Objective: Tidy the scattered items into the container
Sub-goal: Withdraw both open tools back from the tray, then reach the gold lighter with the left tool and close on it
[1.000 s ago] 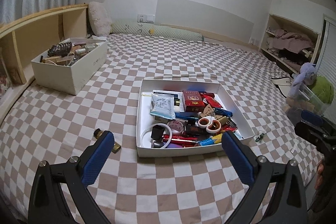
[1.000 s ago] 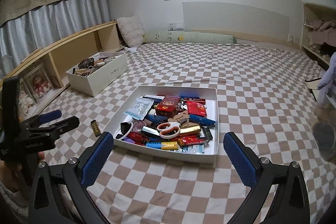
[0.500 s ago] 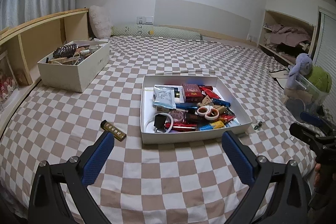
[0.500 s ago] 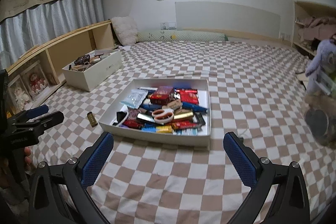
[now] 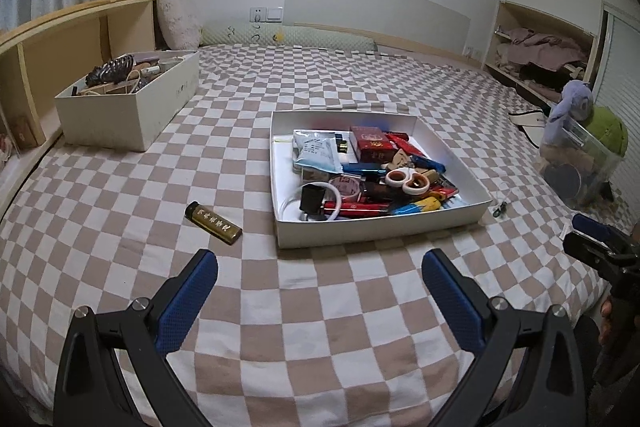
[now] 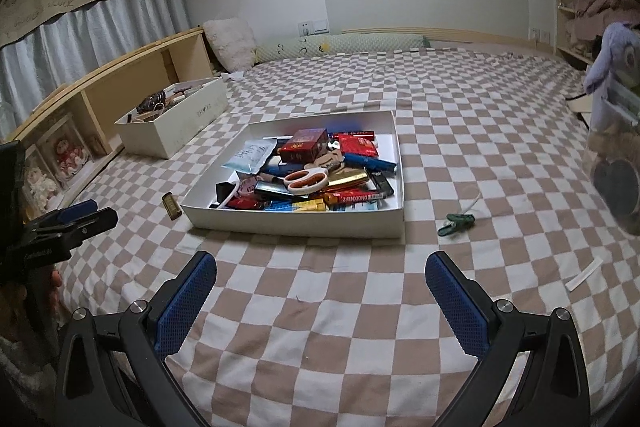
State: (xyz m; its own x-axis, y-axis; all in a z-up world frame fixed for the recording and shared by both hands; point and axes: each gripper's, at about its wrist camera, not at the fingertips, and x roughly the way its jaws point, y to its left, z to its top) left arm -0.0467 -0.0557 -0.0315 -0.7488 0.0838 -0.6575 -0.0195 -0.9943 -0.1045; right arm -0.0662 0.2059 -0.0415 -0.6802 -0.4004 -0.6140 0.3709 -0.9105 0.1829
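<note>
The left gripper (image 5: pixel 320 277) hangs over the brown-and-white checkered bedspread (image 5: pixel 320 315) with its blue-padded fingers (image 5: pixel 188 301) spread wide and nothing between them; the right gripper (image 6: pixel 321 277) is likewise released, its blue pads (image 6: pixel 456 303) far apart over bare cloth. Straight ahead of both pairs of fingers, beyond their tips, sits the shallow white rectangular cardboard tray (image 5: pixel 376 227) (image 6: pixel 296 223), filled with a heap of small goods: a red cigarette pack (image 5: pixel 370 143) (image 6: pixel 306 145), white-and-orange-handled scissors (image 6: pixel 306 179), a pale blue foil sachet (image 5: pixel 314 151) (image 6: pixel 250 157), and red, blue and yellow lighters piled together. Still outside the tray, a brown-gold lighter with printed characters (image 5: pixel 213 223) (image 6: pixel 171 205) lies flat on the cloth ahead of the left gripper's left finger, just beside the tray's left wall but apart from it. A small dark green clip (image 6: pixel 456 223) (image 5: pixel 500 209) lies ahead of the right gripper's right finger, near the tray's right front corner, with a thin white piece (image 6: pixel 474 201) at its far end. A white paper strip (image 6: pixel 584 273) lies further right of that finger. Far ahead and to the left of the fingers stands a deeper white box of oddments (image 5: pixel 128 99) (image 6: pixel 176 123) against a wooden shelf unit (image 5: pixel 60 55).
</note>
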